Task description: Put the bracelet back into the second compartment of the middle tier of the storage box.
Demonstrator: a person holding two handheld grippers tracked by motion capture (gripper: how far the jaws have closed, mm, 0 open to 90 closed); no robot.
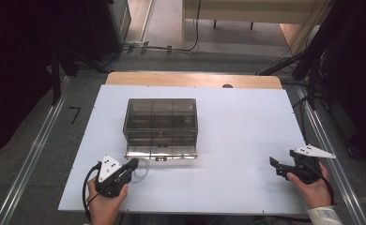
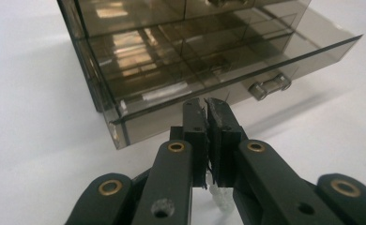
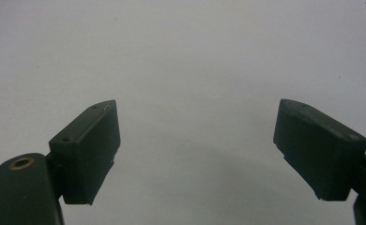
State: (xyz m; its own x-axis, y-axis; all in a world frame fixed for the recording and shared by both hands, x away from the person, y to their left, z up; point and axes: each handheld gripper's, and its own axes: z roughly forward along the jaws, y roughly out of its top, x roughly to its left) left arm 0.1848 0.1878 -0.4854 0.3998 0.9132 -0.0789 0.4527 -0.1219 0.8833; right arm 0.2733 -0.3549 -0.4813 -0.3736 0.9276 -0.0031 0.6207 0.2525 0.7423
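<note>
A smoky see-through drawer box [image 1: 160,123] stands on the white table [image 1: 237,140], left of the middle. Its bottom drawer [image 2: 209,70] is pulled out a little, with a small clear handle [image 2: 268,86] on its front. My left gripper [image 1: 134,164] lies just in front of the drawer's left corner, and in the left gripper view my left gripper [image 2: 207,105] has its jaws pressed together. A whitish clear piece [image 2: 218,199] shows between and under them; what it is I cannot tell. My right gripper [image 1: 274,162] rests open at the right edge over bare table, and my right gripper [image 3: 197,150] has nothing between its jaws.
A faint clear loop [image 1: 142,169] lies on the table by the left jaws. A wooden strip [image 1: 193,78] runs along the table's far edge. Metal rails and cables flank the table on the floor.
</note>
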